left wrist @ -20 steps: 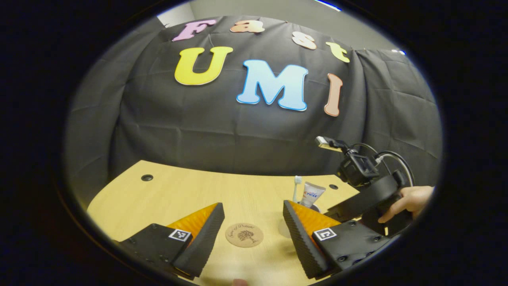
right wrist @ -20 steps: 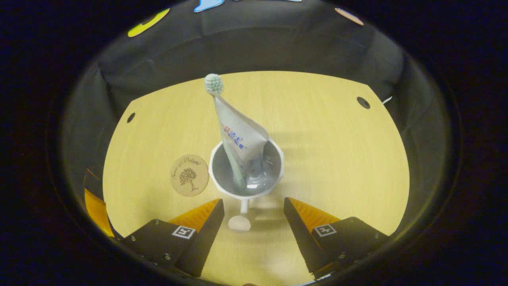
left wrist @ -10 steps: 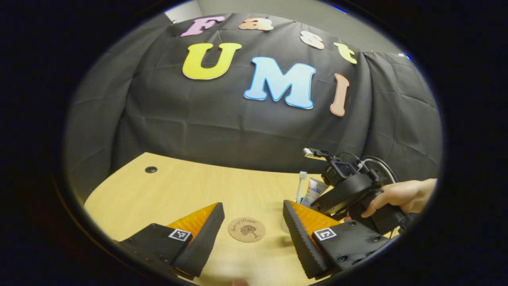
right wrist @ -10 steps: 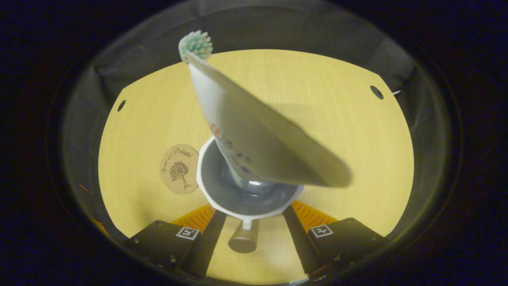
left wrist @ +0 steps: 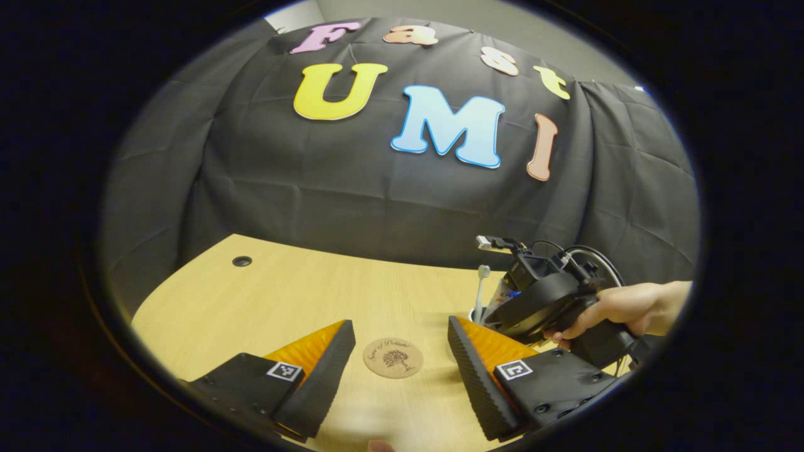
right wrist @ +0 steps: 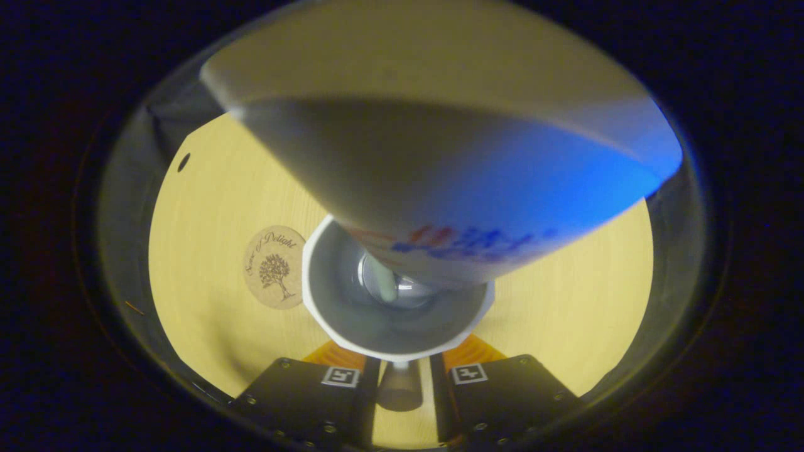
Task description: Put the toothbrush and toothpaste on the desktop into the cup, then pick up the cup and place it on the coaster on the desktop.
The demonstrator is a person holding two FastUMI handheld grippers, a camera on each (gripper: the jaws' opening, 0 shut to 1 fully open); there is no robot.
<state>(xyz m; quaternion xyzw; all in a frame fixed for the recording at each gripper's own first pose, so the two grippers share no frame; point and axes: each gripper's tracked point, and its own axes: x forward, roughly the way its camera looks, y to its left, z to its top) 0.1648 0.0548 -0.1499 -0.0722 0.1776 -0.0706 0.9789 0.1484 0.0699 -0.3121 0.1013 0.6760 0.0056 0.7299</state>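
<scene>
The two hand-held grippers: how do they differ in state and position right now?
The left hand-held gripper has its fingers spread wide and holds nothing; the right hand-held gripper has its fingers drawn in on the cup's handle. The left frames the coaster from above the desk; the right is at the cup, beside the coaster. Both are over the desk.

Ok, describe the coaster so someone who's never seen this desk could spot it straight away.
Start at the wooden desk in front of the black cloth wall. In the left gripper view, the coaster lies flat on it, beyond the gap between the left gripper's fingers, left of the cup. It is the lone flat thing there: a round tan disc printed with a small tree and curved writing.
</scene>
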